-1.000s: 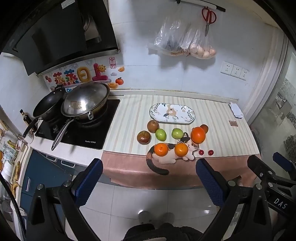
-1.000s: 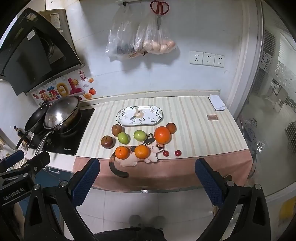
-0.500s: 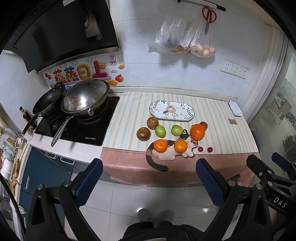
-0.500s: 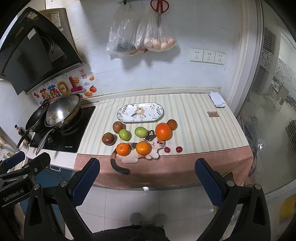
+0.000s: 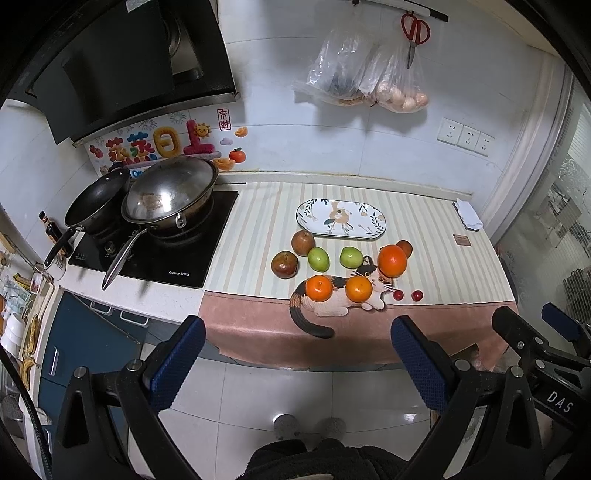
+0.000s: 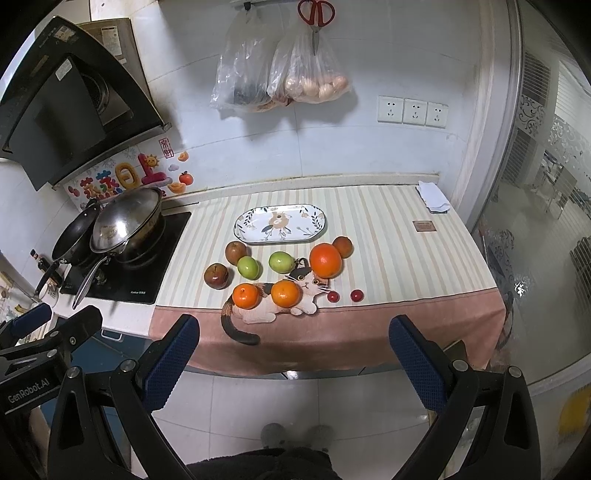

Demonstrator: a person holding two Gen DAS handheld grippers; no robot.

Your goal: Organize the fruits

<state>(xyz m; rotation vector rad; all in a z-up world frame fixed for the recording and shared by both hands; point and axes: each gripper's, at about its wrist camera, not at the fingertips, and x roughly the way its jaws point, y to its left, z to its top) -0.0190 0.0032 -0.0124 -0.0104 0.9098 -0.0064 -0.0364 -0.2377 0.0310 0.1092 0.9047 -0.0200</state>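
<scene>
Several fruits lie on the striped counter cloth: a big orange [image 5: 392, 260] [image 6: 325, 260], two smaller oranges [image 5: 320, 288] [image 6: 246, 295] on a cat-shaped mat [image 5: 332, 308] [image 6: 258, 314], two green fruits [image 5: 318, 258] [image 6: 248, 267], two brownish-red apples [image 5: 284, 264] [image 6: 216, 275] and two cherry tomatoes [image 5: 416, 295] [image 6: 356, 294]. An empty oval floral plate [image 5: 365, 229] [image 6: 314, 229] sits behind them. My left gripper [image 5: 295, 363] and right gripper [image 6: 293, 360] both hang open over the floor, well short of the counter, holding nothing.
A stove [image 5: 155, 266] with a steel wok [image 5: 170, 192] and black pan [image 5: 96, 201] stands left of the fruit. Plastic bags [image 6: 280, 74] and red scissors [image 6: 316, 14] hang on the wall. A folded white cloth [image 6: 432, 197] lies at the back right corner.
Both grippers have drifted slightly back and up, so the counter sits a little higher in view. The fruits and plate have not moved.
</scene>
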